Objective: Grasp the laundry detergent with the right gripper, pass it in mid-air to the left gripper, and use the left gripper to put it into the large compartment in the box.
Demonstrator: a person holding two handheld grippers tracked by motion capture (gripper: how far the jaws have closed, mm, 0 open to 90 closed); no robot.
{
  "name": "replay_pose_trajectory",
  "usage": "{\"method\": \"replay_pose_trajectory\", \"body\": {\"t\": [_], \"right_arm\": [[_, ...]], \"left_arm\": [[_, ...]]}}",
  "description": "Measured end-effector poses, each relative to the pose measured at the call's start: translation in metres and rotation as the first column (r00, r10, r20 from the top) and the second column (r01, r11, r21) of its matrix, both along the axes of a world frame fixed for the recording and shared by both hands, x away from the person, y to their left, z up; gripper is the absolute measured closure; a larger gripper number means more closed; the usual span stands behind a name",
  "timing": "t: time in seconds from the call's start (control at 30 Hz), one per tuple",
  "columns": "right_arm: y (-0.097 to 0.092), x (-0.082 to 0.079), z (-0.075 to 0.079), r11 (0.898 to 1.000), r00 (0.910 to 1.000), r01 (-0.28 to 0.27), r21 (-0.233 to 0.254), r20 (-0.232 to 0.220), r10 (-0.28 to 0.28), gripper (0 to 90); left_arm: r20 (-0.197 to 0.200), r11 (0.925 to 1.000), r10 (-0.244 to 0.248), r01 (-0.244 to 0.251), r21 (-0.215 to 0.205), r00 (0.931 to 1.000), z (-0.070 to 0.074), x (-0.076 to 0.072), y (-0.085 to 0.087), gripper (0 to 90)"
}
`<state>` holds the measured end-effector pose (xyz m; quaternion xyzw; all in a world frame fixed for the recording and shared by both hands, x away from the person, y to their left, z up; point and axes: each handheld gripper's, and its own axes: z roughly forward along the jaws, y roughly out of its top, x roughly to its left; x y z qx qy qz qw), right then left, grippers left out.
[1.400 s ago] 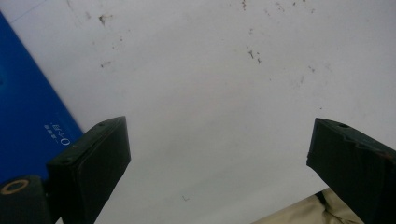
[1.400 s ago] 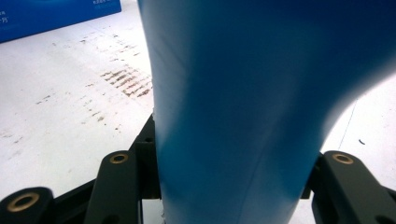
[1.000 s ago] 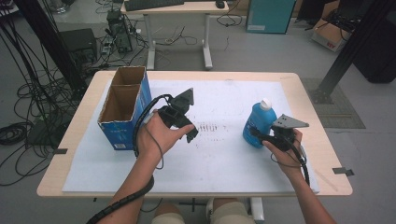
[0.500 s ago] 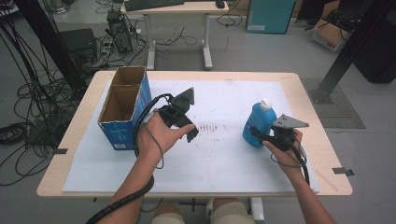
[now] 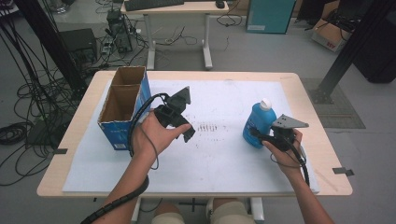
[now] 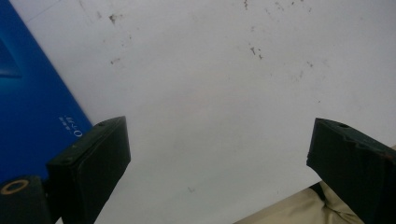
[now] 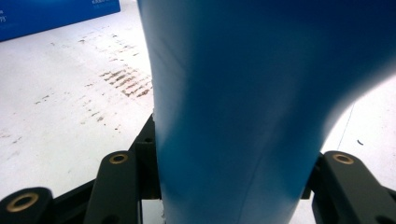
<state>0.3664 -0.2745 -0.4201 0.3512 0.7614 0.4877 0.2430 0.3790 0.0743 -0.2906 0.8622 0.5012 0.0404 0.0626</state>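
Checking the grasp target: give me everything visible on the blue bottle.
The blue bottle looks like smooth, opaque plastic, with a white cap on top. It stands upright on the white sheet at the table's right side, well apart from the cardboard box. In the high view the right gripper grips its lower body from the person's side; in the right gripper view the body sits between the two black jaws, which close on its sides. No label is legible.
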Motion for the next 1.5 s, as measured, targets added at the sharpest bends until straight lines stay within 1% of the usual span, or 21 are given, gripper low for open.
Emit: {"method": "replay_pose_trajectory", "body": {"t": [0.1, 0.2, 0.27, 0.4, 0.5, 0.57, 0.73, 0.77, 0.8, 0.9, 1.03, 1.1, 1.2, 1.23, 1.27, 1.3, 1.33, 1.4, 1.43, 1.47, 1.5], "right_arm": [[0.000, 0.001, 0.000, 1.000, 1.0000, 0.005, 0.004, -0.007, -0.005, 46.3], [0.001, 0.002, 0.002, 1.000, 0.9998, 0.008, -0.001, -0.019, -0.008, 46.3], [0.001, 0.003, 0.005, 1.000, 0.9996, 0.006, -0.008, -0.028, -0.006, 46.3], [-0.001, 0.004, 0.013, 1.000, 0.9997, 0.006, 0.006, -0.025, -0.006, 46.2], [-0.002, 0.007, 0.023, 1.000, 0.9998, 0.003, 0.002, -0.022, -0.003, 46.1], [-0.001, 0.007, 0.030, 1.000, 0.9991, 0.002, 0.008, -0.041, -0.001, 46.1], [0.003, 0.013, 0.047, 0.999, 0.9980, -0.015, 0.028, -0.061, 0.017, 46.0], [0.004, 0.014, 0.050, 0.999, 0.9975, -0.020, 0.035, -0.067, 0.022, 46.0], [0.005, 0.015, 0.054, 0.999, 0.9972, -0.026, 0.036, -0.069, 0.029, 46.0], [0.009, 0.019, 0.062, 0.998, 0.9959, -0.045, 0.040, -0.077, 0.048, 46.0], [0.015, 0.027, 0.072, 0.996, 0.9926, -0.079, 0.051, -0.088, 0.083, 46.0], [0.020, 0.031, 0.077, 0.994, 0.9905, -0.097, 0.052, -0.093, 0.101, 45.9], [0.028, 0.036, 0.084, 0.989, 0.9851, -0.131, 0.062, -0.104, 0.137, 45.9], [0.031, 0.038, 0.087, 0.987, 0.9823, -0.145, 0.067, -0.109, 0.152, 45.9], [0.036, 0.040, 0.090, 0.984, 0.9787, -0.164, 0.066, -0.114, 0.170, 45.8], [0.039, 0.042, 0.092, 0.982, 0.9761, -0.178, 0.062, -0.115, 0.185, 45.7], [0.044, 0.044, 0.094, 0.978, 0.9713, -0.201, 0.052, -0.119, 0.206, 45.7], [0.055, 0.048, 0.098, 0.971, 0.9632, -0.238, 0.035, -0.120, 0.241, 45.6], [0.060, 0.050, 0.100, 0.966, 0.9579, -0.255, 0.036, -0.127, 0.257, 45.6], [0.066, 0.052, 0.101, 0.961, 0.9520, -0.272, 0.039, -0.135, 0.275, 45.6], [0.071, 0.054, 0.103, 0.955, 0.9465, -0.293, 0.035, -0.130, 0.295, 45.5]], "left_arm": [[0.002, 0.9999, -0.015, 0.015, 0.005, 0.9999, 0.005, -0.002, 0.002, 6.3], [0.007, 0.9994, -0.033, 0.033, -0.003, 0.9994, 0.012, -0.003, 0.005, 6.2], [0.020, 0.9989, -0.047, 0.047, -0.002, 0.9987, 0.018, -0.003, 0.007, 6.0], [0.029, 0.9966, -0.082, 0.082, 0.005, 0.9962, 0.030, -0.004, 0.012, 5.8], [0.040, 0.9934, -0.114, 0.114, -0.002, 0.9926, 0.042, -0.005, 0.015, 5.8], [0.050, 0.9899, -0.142, 0.142, 0.004, 0.9886, 0.052, -0.004, 0.015, 5.8], [0.073, 0.9818, -0.190, 0.189, 0.016, 0.9791, 0.076, 0.000, 0.015, 5.8], [0.079, 0.9790, -0.204, 0.203, 0.018, 0.9758, 0.081, 0.001, 0.015, 5.8], [0.067, 0.9736, -0.228, 0.226, 0.030, 0.9714, 0.085, 0.003, 0.016, 5.8], [0.074, 0.9649, -0.262, 0.259, 0.042, 0.9623, 0.096, 0.007, 0.015, 5.5], [0.069, 0.9511, -0.307, 0.304, 0.055, 0.9491, 0.107, 0.015, 0.014, 5.5], [0.072, 0.9409, -0.337, 0.332, 0.065, 0.9388, 0.111, 0.019, 0.013, 5.4], [0.072, 0.9274, -0.371, 0.366, 0.078, 0.9257, 0.117, 0.024, 0.012, 5.4], [0.071, 0.9210, -0.386, 0.380, 0.085, 0.9196, 0.119, 0.027, 0.012, 5.4], [0.071, 0.9187, -0.392, 0.386, 0.084, 0.9173, 0.120, 0.028, 0.012, 5.4], [0.069, 0.9130, -0.405, 0.400, 0.082, 0.9116, 0.122, 0.030, 0.012, 5.3], [0.066, 0.9059, -0.421, 0.415, 0.084, 0.9049, 0.124, 0.032, 0.013, 5.3], [0.066, 0.8963, -0.440, 0.433, 0.096, 0.8957, 0.128, 0.035, 0.013, 5.4], [0.069, 0.8913, -0.450, 0.444, 0.094, 0.8902, 0.130, 0.036, 0.013, 5.4], [0.072, 0.8889, -0.456, 0.449, 0.090, 0.8873, 0.132, 0.037, 0.013, 5.5], [0.068, 0.8821, -0.468, 0.461, 0.096, 0.8811, 0.135, 0.038, 0.012, 5.4]]}}
